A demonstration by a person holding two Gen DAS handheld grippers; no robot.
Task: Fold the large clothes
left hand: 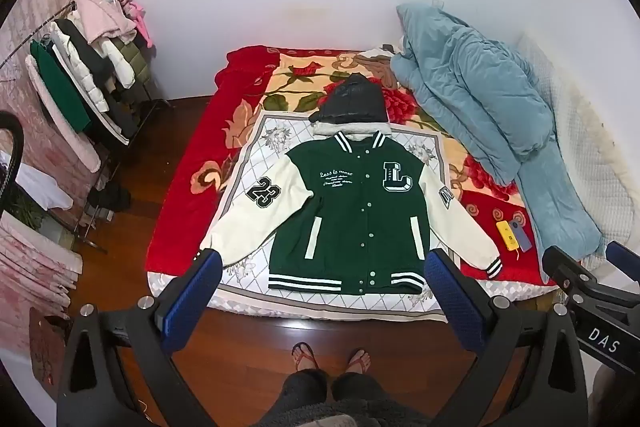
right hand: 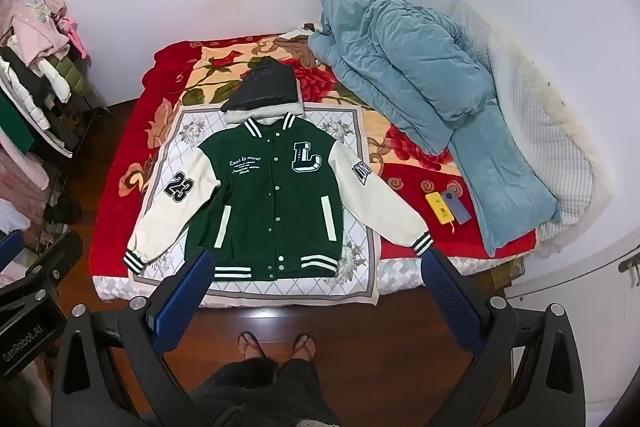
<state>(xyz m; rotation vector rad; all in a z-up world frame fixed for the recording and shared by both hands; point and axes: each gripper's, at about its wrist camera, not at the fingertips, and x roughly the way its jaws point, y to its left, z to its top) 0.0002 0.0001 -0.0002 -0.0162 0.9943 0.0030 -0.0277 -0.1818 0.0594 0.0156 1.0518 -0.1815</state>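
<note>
**Varsity jacket spread flat on the bed, both grippers held wide above the floor**

A green varsity jacket [left hand: 352, 211] with cream sleeves lies face up on a white quilted mat [left hand: 248, 155] at the foot of the bed [left hand: 180, 227]. Its snaps are done up, the collar points toward the far wall, and both sleeves angle out and down from the shoulders. One sleeve carries a black "23" patch [left hand: 263, 191]; a large "L" [left hand: 396, 177] sits on the chest. The striped hem lies near the mat's front edge.

Just beyond the collar sits a dark folded garment [left hand: 354, 103] on top of something grey. A red floral blanket [left hand: 304, 75] covers the bed under the mat. Along the right side a blue duvet [left hand: 480, 99] is heaped up, and near it lie a yellow device [left hand: 506, 235] and a greyish-blue one [left hand: 522, 237], touching side by side.

The left gripper [left hand: 324, 291] hangs over the wooden floor [left hand: 256, 347] short of the bed, its blue-padded fingers spread wide with nothing between them. The right gripper [right hand: 314, 287] is the same: fingers far apart, empty, tilted down toward the jacket's hem. Neither touches the fabric.

The person stands at the bed's foot in sandals [right hand: 250, 345]. A loaded clothes rack [left hand: 92, 75] stands by the left wall.
</note>
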